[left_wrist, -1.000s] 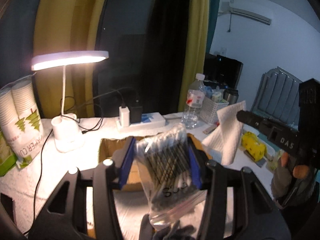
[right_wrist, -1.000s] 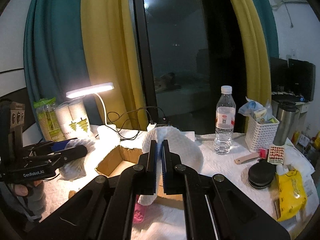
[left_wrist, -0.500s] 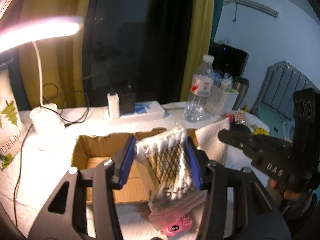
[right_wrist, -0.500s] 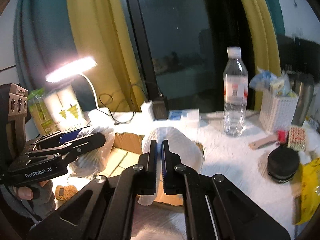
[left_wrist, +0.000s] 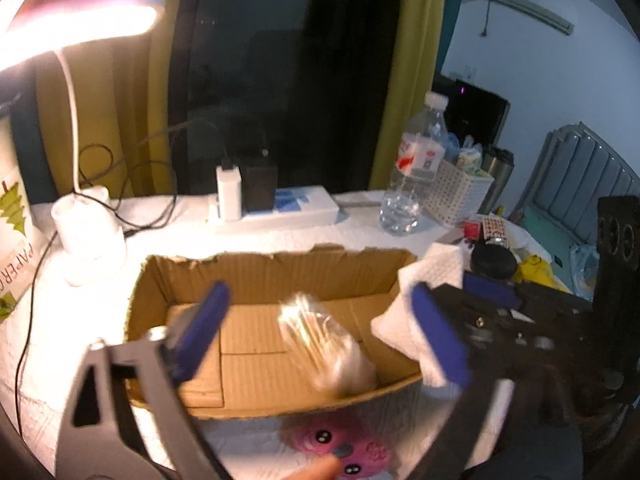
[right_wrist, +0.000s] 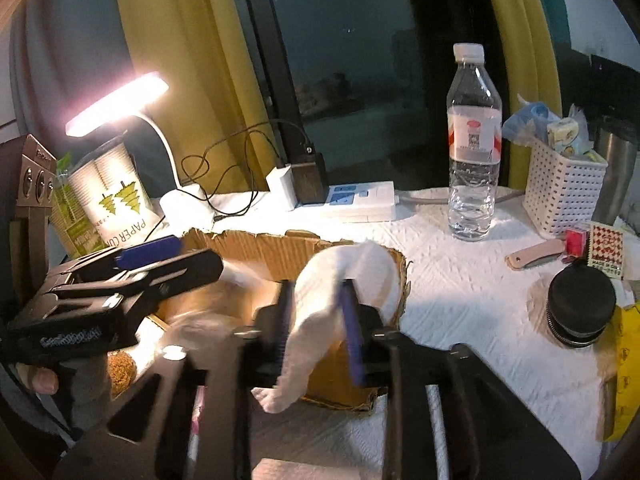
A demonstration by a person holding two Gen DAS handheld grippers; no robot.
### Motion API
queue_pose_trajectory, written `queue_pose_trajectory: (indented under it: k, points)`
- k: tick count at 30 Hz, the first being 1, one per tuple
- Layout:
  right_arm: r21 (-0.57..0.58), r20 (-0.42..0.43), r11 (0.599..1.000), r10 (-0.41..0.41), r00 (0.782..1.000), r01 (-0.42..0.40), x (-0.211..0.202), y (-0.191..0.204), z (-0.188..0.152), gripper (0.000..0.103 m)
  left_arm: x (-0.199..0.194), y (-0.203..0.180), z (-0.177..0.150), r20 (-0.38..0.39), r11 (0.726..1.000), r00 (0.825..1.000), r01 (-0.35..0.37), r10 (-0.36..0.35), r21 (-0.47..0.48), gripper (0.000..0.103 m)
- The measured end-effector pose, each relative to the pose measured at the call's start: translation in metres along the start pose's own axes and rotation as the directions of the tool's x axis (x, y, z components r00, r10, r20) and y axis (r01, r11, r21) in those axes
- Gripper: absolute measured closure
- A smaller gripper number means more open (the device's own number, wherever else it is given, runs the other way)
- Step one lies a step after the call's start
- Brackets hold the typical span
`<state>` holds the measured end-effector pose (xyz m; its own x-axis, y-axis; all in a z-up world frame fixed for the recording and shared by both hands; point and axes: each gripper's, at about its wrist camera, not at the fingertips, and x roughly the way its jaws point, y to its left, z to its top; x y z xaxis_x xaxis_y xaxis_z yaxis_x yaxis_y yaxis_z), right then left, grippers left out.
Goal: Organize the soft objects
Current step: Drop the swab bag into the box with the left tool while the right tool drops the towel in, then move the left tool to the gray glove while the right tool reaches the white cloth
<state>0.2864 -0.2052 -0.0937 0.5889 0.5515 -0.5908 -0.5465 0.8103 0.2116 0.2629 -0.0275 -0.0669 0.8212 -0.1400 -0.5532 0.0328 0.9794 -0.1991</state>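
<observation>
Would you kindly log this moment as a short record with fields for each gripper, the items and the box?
left gripper: open, jaws just opened, nothing pressed between them
bag of cotton swabs: blurred, inside the cardboard box
right gripper: jaws just opened, paper towel between them, draped over the box's rim
pink plush toy: on the table, in front of the box

The cardboard box (left_wrist: 276,276) is matt brown corrugated board with rough, torn upper edges, and the bag of cotton swabs (left_wrist: 324,344) inside it is glossy clear plastic film. The paper towel (right_wrist: 340,292) is soft white paper with an embossed texture, like the white quilted cover on the table (right_wrist: 472,308). The water bottle (right_wrist: 474,152) is smooth clear plastic; the basket (right_wrist: 562,196) is perforated white plastic.
</observation>
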Motion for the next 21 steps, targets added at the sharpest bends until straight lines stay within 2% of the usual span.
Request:
queue_pose_trajectory:
  k: [11, 21]
  points:
    - [-0.017, 0.022, 0.998, -0.066, 0.998, 0.066, -0.031, 0.013, -0.001, 0.067, -0.050, 0.001, -0.002, 0.046, 1.000, 0.999, 0.007, -0.007, 0.014, 0.007]
    - [-0.039, 0.063, 0.995, -0.093, 0.994, 0.095, -0.070, 0.044, -0.008, 0.066, -0.095, 0.009, -0.014, 0.082, 1.000, 0.997, 0.012, -0.013, 0.007, 0.007]
